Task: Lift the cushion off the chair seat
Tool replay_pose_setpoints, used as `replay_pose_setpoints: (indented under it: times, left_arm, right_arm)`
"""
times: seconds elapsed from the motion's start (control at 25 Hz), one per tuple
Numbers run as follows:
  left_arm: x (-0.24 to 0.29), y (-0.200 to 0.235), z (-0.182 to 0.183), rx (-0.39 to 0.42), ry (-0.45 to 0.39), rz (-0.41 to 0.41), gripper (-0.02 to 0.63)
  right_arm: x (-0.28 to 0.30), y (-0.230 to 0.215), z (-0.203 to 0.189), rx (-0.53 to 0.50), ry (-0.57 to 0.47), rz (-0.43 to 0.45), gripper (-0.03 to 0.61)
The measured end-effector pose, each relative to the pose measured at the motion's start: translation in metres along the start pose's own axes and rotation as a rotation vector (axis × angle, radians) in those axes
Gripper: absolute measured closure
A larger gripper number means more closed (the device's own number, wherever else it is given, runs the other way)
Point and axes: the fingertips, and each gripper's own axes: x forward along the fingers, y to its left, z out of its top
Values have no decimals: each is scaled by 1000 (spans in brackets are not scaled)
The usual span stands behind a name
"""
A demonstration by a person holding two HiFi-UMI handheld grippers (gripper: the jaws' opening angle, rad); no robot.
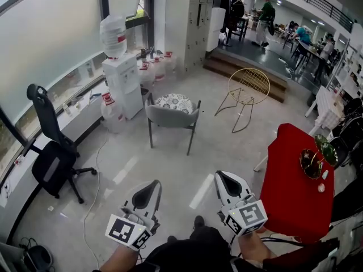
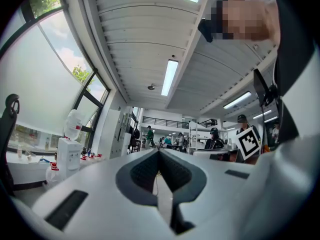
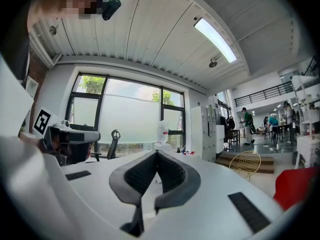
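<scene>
A round patterned cushion [image 1: 175, 102] lies on the seat of a grey armchair [image 1: 172, 118] in the middle of the floor, well ahead of me. My left gripper [image 1: 153, 185] and right gripper [image 1: 223, 178] are held low near my body, both pointing toward the chair and far short of it. Each is shut with nothing between its jaws. In the left gripper view the left gripper [image 2: 159, 151] shows closed tips, and in the right gripper view the right gripper [image 3: 156, 153] does too. The chair itself is hidden behind the jaws in both gripper views.
A black office chair [image 1: 51, 152] stands at the left by the window counter. A water dispenser [image 1: 125, 78] with spare bottles stands behind the armchair. A gold wire chair [image 1: 247, 92] lies tipped at the back right. A red table [image 1: 295, 174] is at my right. People stand far back.
</scene>
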Motion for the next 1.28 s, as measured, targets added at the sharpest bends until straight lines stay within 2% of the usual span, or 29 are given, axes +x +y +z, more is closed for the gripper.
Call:
replay_pose_setpoints:
  times: [0.24, 0.44, 1.04, 1.28]
  left_arm:
    - [12, 15, -4, 0, 7, 10, 606]
    - [36, 32, -7, 33, 43, 35, 606]
    - [175, 76, -1, 43, 30, 59, 606]
    - [222, 93, -4, 44, 7, 121, 606]
  right_arm:
    - [27, -3, -4, 0, 6, 22, 572]
    - [60, -21, -6, 11, 3, 37, 572]
    - [162, -129, 7, 11, -35, 76, 572]
    - [192, -170, 0, -35, -18, 111, 572]
